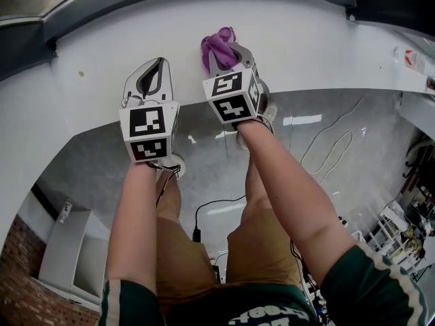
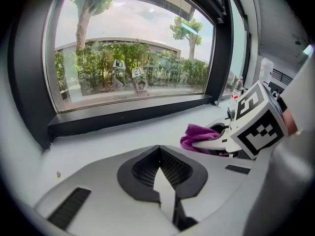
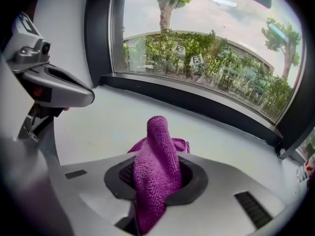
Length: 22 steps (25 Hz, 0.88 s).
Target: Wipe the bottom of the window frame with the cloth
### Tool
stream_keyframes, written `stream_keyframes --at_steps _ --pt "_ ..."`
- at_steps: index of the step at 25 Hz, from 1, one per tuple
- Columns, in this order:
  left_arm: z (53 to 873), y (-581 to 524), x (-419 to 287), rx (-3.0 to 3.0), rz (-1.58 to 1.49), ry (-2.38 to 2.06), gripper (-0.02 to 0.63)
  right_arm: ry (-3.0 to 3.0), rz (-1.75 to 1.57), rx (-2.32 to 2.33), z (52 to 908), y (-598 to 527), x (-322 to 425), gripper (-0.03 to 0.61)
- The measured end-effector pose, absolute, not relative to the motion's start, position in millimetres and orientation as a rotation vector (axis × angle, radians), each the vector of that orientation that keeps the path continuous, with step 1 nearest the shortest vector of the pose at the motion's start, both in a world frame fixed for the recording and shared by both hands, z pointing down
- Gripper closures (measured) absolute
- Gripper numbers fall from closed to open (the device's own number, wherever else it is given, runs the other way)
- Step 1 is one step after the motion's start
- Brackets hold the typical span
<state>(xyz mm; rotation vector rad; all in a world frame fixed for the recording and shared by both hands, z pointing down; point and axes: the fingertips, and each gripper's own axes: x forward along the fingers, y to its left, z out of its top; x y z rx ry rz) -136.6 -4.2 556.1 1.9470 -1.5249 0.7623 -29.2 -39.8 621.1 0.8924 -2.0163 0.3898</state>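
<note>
A purple cloth [image 1: 219, 45] sticks up out of my right gripper [image 1: 228, 54], whose jaws are shut on it, above the white sill [image 1: 306, 53]. In the right gripper view the cloth [image 3: 156, 163] stands bunched between the jaws, a short way from the dark bottom window frame [image 3: 197, 104]. My left gripper [image 1: 162, 62] hovers just to the left over the sill, shut with nothing in it. In the left gripper view its jaws [image 2: 158, 149] meet at the tips. That view also shows the cloth [image 2: 199, 133] to the right and the frame [image 2: 133, 113] ahead.
The glass pane [image 2: 133, 53] looks out on trees and shrubs. A bottle [image 2: 238, 87] stands at the sill's right end by the upright frame post [image 2: 222, 53]. Below the sill are the person's legs, cables [image 1: 326, 148] on the grey floor and a white cabinet [image 1: 68, 250].
</note>
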Motion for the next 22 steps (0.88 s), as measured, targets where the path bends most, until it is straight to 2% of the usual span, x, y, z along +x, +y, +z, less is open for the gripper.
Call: stream_keyframes --at_steps 22 --pt "557 18 -226 1.871 0.723 -1.598 0.606 -2.047 0.349 0.782 620 -15 -126 0.497"
